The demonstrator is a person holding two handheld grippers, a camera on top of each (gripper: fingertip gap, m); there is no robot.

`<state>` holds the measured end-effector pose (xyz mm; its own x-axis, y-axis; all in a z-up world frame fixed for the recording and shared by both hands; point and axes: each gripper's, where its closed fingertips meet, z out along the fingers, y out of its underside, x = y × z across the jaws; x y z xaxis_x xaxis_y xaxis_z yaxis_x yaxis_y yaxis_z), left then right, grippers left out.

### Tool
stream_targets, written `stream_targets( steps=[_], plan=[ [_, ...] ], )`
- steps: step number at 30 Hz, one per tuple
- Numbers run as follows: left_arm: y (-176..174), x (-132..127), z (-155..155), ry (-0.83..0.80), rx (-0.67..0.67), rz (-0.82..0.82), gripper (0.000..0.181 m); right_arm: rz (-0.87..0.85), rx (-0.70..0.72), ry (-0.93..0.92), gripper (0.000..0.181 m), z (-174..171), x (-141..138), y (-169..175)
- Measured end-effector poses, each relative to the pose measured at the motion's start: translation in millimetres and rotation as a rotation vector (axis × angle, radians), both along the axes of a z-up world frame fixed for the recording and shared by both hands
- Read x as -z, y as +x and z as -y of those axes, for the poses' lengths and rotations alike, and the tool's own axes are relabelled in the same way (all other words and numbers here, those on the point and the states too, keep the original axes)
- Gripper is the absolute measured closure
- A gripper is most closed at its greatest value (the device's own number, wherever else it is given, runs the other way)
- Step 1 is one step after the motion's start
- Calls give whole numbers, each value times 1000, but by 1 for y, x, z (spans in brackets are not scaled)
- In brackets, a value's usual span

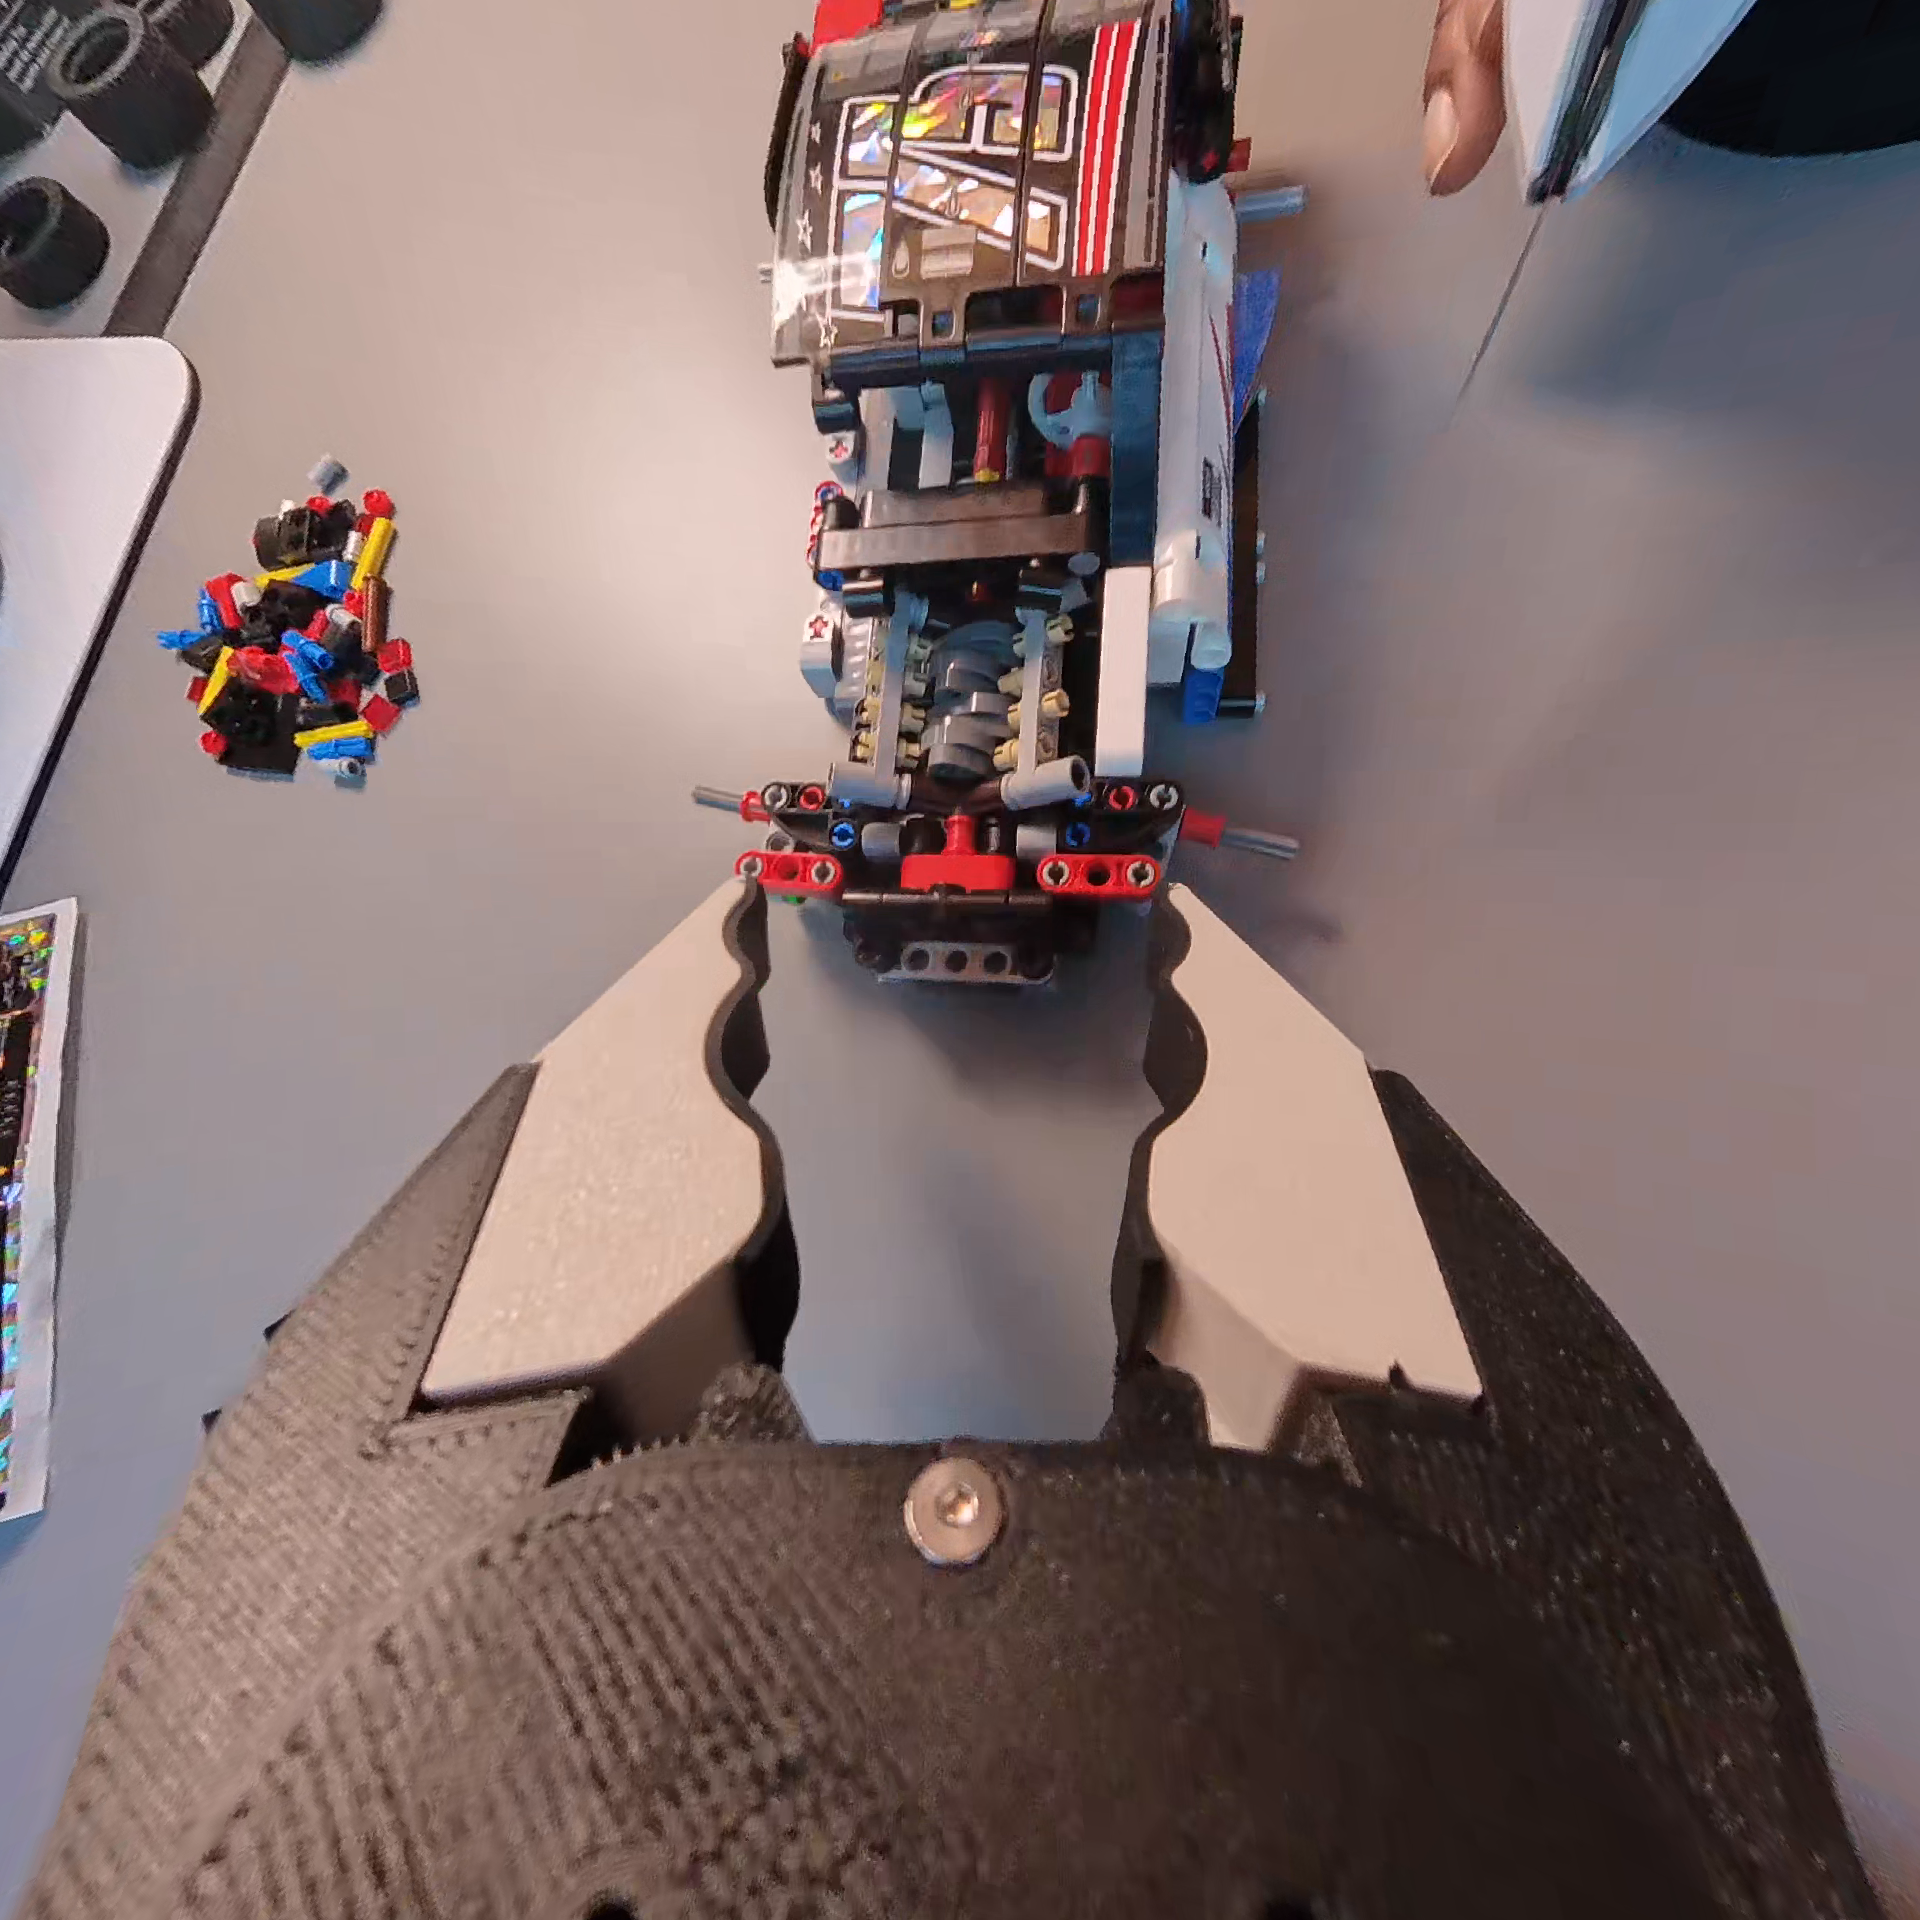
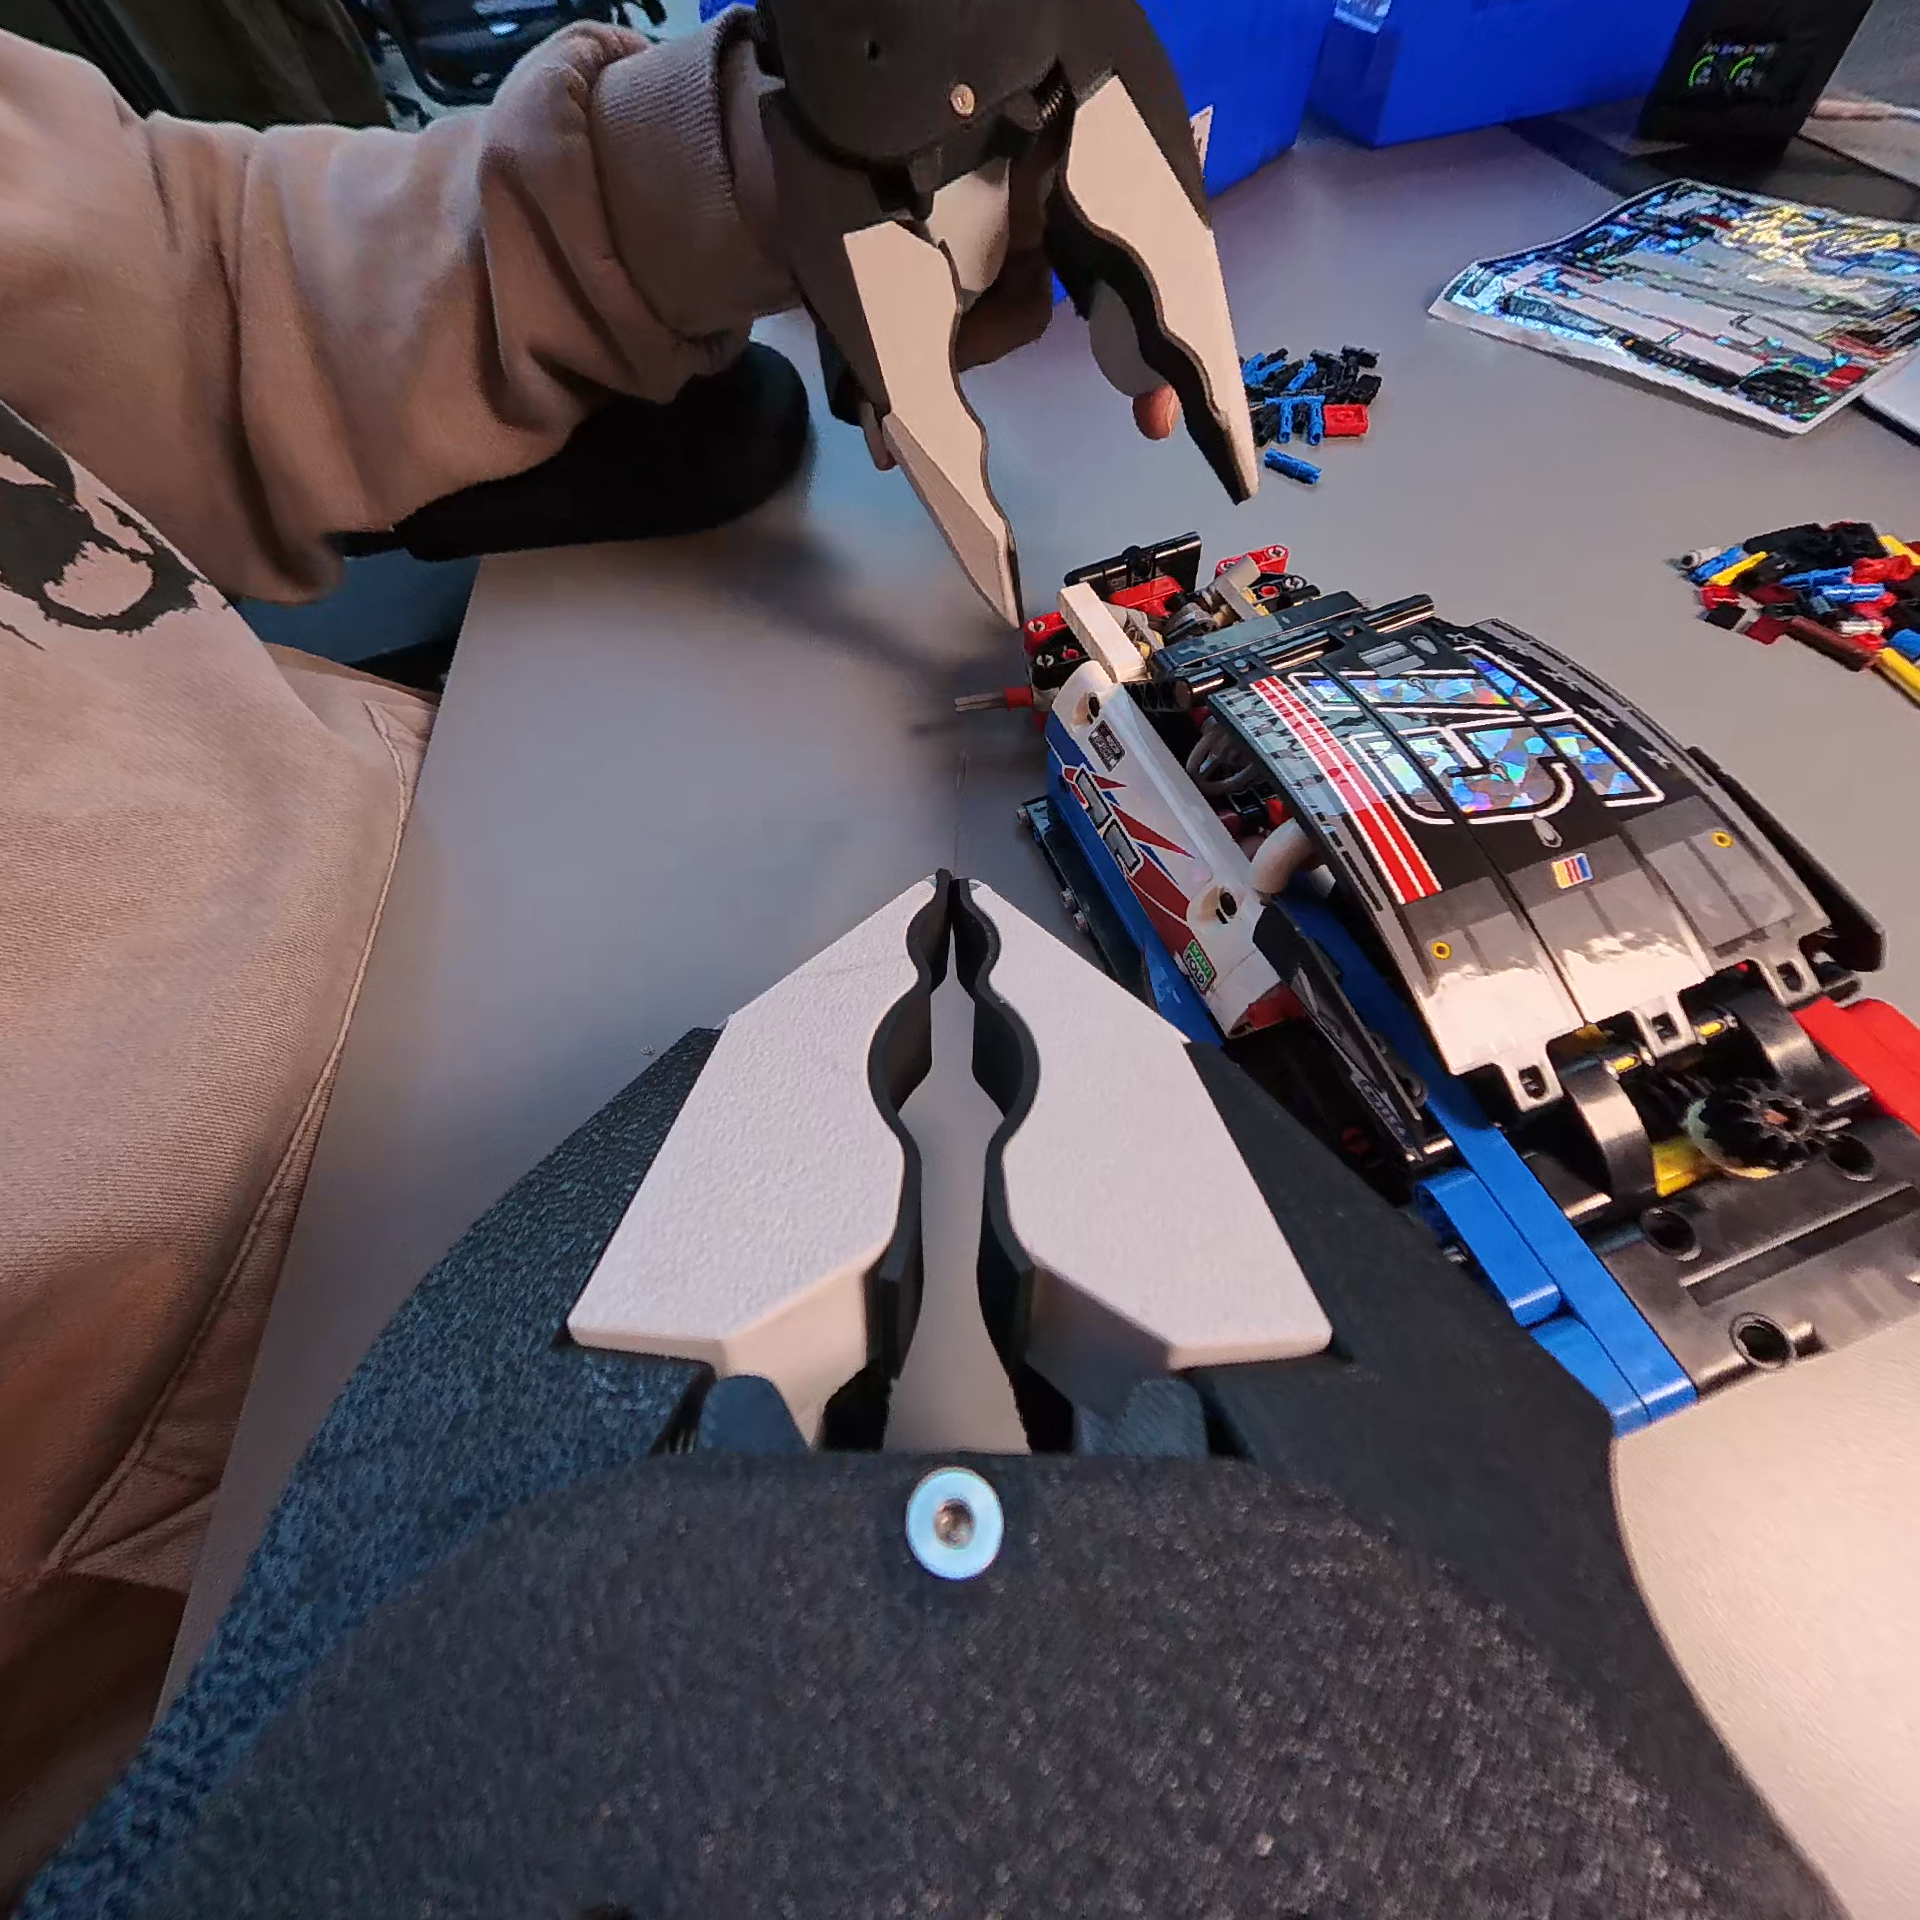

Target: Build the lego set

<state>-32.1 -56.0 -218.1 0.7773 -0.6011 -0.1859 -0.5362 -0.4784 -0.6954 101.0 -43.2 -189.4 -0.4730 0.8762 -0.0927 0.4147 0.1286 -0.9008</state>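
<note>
L gripper (image 1: 961, 914) fingers spread at lego car (image 1: 997, 468) end, R gripper (image 2: 954, 883) fingers clenched empty beside it

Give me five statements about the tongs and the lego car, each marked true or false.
1. The left tongs are open. True.
2. The right tongs grip a red brick. False: they are shut and hold nothing.
3. The lego car has all its wheels on. False: its axles are bare.
4. A pile of loose pieces lies apart from the car. True.
5. The car hangs in the air. False: it rests on the grey table.
</note>
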Motion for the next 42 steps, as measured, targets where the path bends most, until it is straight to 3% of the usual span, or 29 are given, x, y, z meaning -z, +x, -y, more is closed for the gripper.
stream_targets(
  steps=[1, 6, 9, 15, 22, 28, 34, 42],
  plan=[
    [-4, 2, 2, -11, 1, -10, 112, -3, -1, 0, 181, 0, -1, 0],
    [-9, 23, 11, -41, 53, -113, 115, -7, -5, 0, 181, 1, -1, 1],
    [-7, 23, 6, -7, 51, -113, 130, -11, -6, 2, 181, 1, -2, 1],
    [-9, 26, 2, -9, 36, -17, 137, -17, -10, 5, 181, 2, -3, 1],
    [0, 21, 0, -99, -8, 230, 143, -12, -8, 16, 181, 2, -2, 2],
    [6, 6, -1, -228, -86, 567, 143, -17, -7, -19, 181, -2, -9, 7],
    [4, 0, 0, -309, -79, 722, 143, 3, 13, -142, 181, -11, -27, 4],
    [0, -1, -1, -353, -52, 772, 143, 155, 28, -289, 181, -21, -34, -13]
  ],
)
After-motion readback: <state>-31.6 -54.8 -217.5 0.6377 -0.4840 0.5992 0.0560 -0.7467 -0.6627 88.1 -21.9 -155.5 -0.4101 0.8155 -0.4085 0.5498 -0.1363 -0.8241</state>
